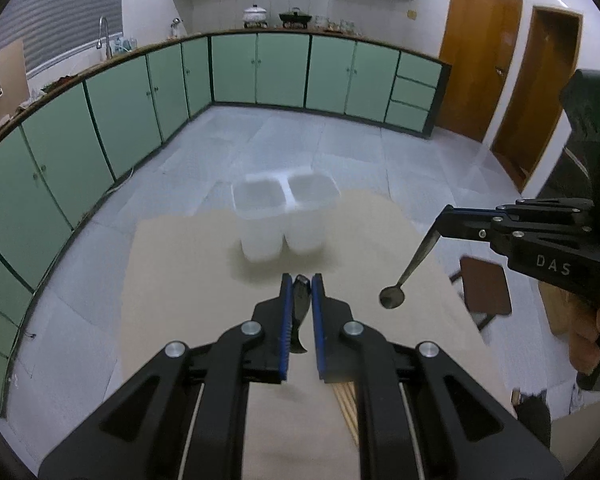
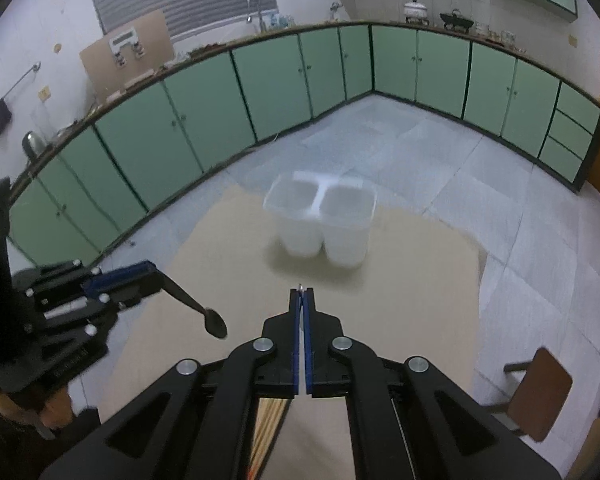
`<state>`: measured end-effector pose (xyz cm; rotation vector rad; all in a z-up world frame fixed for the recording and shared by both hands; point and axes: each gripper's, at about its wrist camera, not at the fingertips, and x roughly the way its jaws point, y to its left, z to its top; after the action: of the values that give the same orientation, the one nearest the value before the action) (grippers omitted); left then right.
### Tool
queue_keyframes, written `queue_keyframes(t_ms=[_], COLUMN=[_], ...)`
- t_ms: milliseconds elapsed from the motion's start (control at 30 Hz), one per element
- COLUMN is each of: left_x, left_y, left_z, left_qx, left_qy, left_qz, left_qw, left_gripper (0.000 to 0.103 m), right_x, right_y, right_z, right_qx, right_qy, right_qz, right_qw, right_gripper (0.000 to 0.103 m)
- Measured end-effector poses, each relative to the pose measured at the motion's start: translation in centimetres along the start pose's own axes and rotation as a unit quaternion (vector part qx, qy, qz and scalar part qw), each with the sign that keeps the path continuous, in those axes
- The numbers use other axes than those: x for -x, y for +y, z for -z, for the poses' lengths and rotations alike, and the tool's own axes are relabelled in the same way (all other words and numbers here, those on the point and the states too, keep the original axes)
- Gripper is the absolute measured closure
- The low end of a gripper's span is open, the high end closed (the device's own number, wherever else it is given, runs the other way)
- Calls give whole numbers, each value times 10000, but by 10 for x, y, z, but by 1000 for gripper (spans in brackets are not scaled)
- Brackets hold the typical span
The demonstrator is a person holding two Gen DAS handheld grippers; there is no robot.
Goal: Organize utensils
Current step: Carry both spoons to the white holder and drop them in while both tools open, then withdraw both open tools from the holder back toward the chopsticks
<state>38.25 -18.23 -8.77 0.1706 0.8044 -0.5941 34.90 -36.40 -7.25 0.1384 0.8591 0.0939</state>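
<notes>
A translucent white two-compartment holder (image 1: pixel 284 212) (image 2: pixel 324 220) stands upright at the far end of a tan table (image 1: pixel 188 280) (image 2: pixel 400 292); both compartments look empty. My left gripper (image 1: pixel 301 280) is shut on a dark metal spoon (image 1: pixel 301 312), held short of the holder; in the right wrist view that spoon's bowl (image 2: pixel 216 322) hangs down from the left gripper (image 2: pixel 162 282). My right gripper (image 2: pixel 301 291) is shut on a second spoon, whose handle tip just shows between the fingers; in the left wrist view this spoon (image 1: pixel 414 264) hangs bowl-down from the right gripper (image 1: pixel 444 216).
Wooden chopsticks (image 1: pixel 348 404) (image 2: pixel 268 420) lie on the table under the grippers. A brown chair (image 2: pixel 538 394) (image 1: pixel 486 288) stands beside the table on the right. Green cabinets (image 1: pixel 260 68) line the kitchen walls beyond the grey floor.
</notes>
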Motion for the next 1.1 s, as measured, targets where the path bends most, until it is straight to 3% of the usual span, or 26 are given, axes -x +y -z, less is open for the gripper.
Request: queue_keyframes(t_ms=[233, 367, 500, 700, 833, 900, 967, 1100], left_x=[-30, -65, -113, -162, -150, -126, -98, -34], left_y=[12, 24, 35, 47, 54, 58, 58, 48], left_z=[-81, -116, -123, -104, -96, -90, -79, -31], left_qx=[189, 306, 434, 561, 546, 598, 563, 397], left_qy=[-402, -583, -493, -102, -169, -304, -454, -784], left_qz=[-149, -248, -241, -285, -415, -344, -412, -710], left_qw=[9989, 9975, 9975, 9980, 9975, 9972, 9965, 9936], left_gripper=[94, 95, 95, 93, 58, 53, 43, 32], right_x=[-20, -48, -89, -136, -131, -120, -103, -53], right_y=[-20, -36, -55, -80, -89, -88, -86, -76], right_z=[-83, -110, -117, -102, -91, -86, -76, -25], right_qx=[-235, -311, -404, -605, -665, -676, -633, -612], right_qy=[-294, -377, -225, 127, 11, -92, -224, -603], right_qz=[99, 220, 342, 246, 314, 283, 289, 226], right_qw=[9992, 9986, 9983, 9978, 9973, 9973, 9973, 9960], right_gripper=[101, 101, 101, 99, 85, 77, 76, 66])
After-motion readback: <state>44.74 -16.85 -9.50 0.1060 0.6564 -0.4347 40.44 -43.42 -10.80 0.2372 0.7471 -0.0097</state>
